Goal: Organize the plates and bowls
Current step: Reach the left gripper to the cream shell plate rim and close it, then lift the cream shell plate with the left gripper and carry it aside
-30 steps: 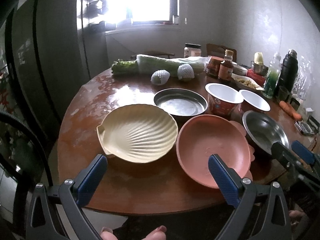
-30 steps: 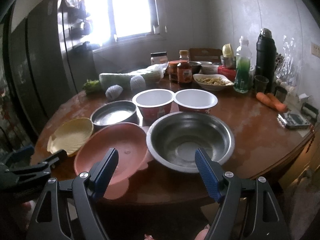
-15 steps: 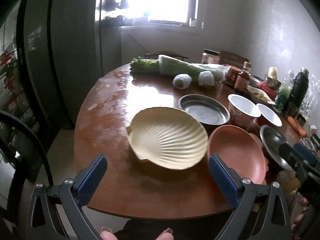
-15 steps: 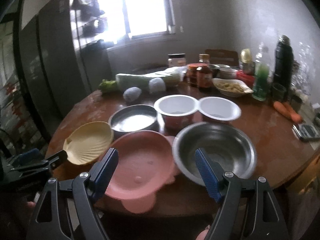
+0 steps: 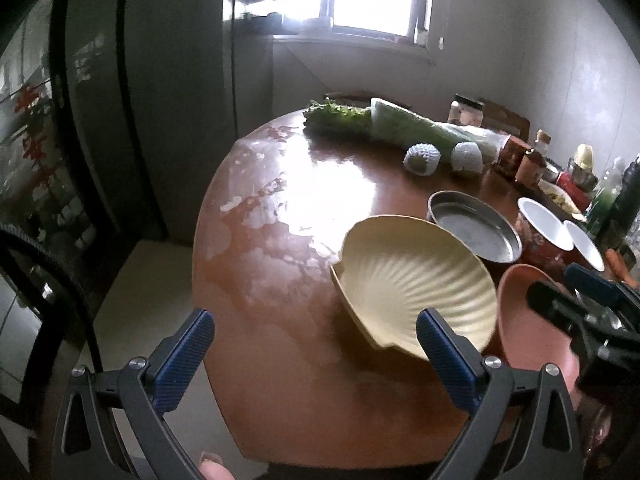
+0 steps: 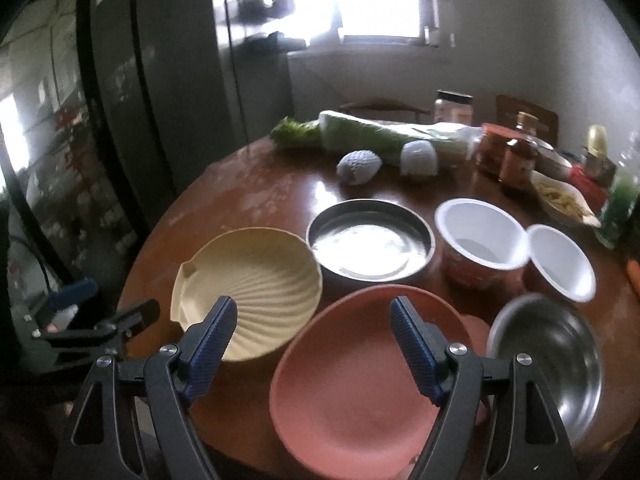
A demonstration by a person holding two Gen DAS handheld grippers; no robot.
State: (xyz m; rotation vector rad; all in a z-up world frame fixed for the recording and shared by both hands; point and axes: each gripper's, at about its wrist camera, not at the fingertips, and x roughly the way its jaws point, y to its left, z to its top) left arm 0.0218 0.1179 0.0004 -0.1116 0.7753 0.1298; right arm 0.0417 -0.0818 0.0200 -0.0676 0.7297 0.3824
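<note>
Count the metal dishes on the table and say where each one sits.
2. A shallow steel pan sits behind the pink plate, beside the shell-shaped dish. A deeper steel bowl sits right of the pink plate. Others may hide among the far clutter.

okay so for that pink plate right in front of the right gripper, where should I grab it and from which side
Probably by its near rim. The pink plate lies flat and shallow on the table, and its near edge sits just ahead of the open right gripper. Come in low from the table's front edge, one finger over the rim and one under. The shell-shaped dish and steel bowl crowd its other sides.
</note>
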